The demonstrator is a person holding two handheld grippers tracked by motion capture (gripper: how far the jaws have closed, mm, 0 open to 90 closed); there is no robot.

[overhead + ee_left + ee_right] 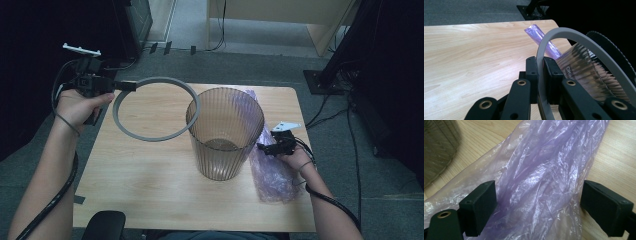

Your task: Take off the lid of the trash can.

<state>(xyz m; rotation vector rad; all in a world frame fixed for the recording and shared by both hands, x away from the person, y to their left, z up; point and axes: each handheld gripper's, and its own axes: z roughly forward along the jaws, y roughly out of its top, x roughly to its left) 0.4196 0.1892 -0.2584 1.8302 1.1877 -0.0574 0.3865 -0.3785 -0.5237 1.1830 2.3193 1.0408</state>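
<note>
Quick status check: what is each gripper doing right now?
Left gripper: shut on the grey ring.
Right gripper: open, jaws either side of the purple plastic bag.

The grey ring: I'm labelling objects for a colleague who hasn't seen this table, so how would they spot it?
On the wooden table, find the ribbed see-through bin. Left of its rim, the grey ring is held up, pinched by the left gripper. It alone is a thin, flat, opaque hoop, unlike the crinkled purple bag.
</note>
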